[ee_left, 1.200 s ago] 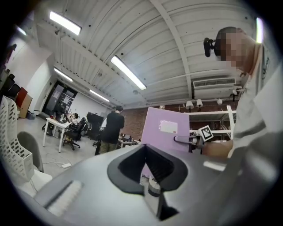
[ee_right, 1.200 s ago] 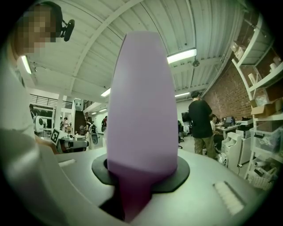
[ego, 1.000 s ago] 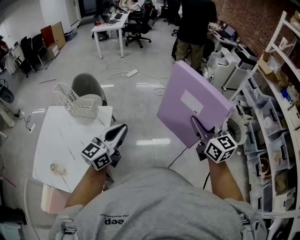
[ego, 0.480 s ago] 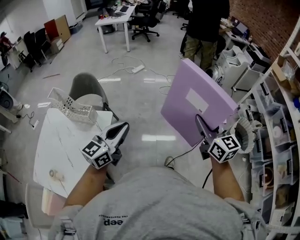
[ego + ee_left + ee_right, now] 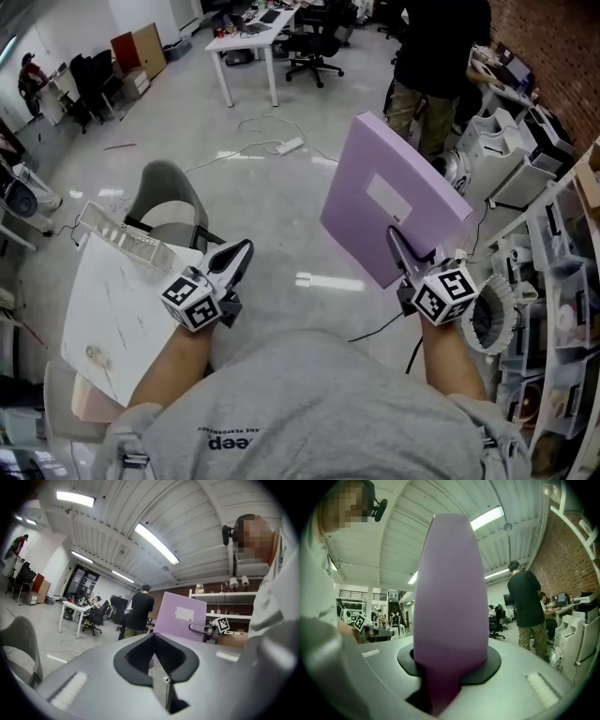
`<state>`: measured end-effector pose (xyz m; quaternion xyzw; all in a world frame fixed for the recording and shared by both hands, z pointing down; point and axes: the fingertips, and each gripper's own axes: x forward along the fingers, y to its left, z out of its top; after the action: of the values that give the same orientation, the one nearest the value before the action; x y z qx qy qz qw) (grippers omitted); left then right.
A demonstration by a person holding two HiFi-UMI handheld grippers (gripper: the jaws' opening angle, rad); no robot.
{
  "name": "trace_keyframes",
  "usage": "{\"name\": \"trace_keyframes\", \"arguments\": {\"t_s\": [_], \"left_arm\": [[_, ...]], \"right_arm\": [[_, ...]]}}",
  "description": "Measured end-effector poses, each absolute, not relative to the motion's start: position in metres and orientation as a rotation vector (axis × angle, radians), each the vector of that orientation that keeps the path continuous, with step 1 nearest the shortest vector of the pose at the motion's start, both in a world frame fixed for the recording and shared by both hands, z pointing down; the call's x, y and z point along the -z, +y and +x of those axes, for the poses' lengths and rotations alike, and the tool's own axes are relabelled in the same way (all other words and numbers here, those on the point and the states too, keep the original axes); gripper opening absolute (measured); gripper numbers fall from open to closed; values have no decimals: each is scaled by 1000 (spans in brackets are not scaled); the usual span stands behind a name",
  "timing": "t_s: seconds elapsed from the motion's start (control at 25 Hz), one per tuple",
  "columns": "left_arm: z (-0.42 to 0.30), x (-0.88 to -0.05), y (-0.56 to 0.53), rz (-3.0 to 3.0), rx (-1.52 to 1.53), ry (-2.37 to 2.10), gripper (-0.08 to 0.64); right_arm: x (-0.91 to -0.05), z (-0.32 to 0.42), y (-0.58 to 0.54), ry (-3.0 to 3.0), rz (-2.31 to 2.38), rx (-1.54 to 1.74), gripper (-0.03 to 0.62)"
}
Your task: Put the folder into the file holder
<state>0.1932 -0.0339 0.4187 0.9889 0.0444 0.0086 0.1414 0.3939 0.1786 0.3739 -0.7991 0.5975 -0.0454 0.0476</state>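
The purple folder with a white label stands upright in the air at the right of the head view. My right gripper is shut on its lower edge. In the right gripper view the folder fills the gap between the jaws. The white mesh file holder lies at the far end of the white table, far to the left of the folder. My left gripper hovers beside the table, shut with nothing in it. The left gripper view shows the folder off to the right.
A grey chair stands behind the table. A small roll lies on the table's near end. A person in dark clothes stands at the back right. Shelves with bins line the right side. Cables lie on the floor.
The view has swung rightward: the table and file holder have slid to the left and lower in the head view. The folder stays in my right gripper; both grippers hold the same pose.
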Motion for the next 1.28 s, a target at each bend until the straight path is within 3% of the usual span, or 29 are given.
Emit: {"name": "trace_keyframes", "arguments": {"t_s": [0.2,0.76,1.04,1.28], "left_arm": [[228,-427,-48,2859,-76,148,59],[255,-418,-161,2844,17,166,59],[187,-411,-240,2873,100,-154,58],[75,-399,-302,2867,153,-534,58]], "right_arm": [[-385,429,159,1803,-2432,173,126],[-361,436,84,1723,-2520,165,124],[-327,412,-43,1999,-2332,95,124],[-298,335,-181,2286,-2045,49,124]]}}
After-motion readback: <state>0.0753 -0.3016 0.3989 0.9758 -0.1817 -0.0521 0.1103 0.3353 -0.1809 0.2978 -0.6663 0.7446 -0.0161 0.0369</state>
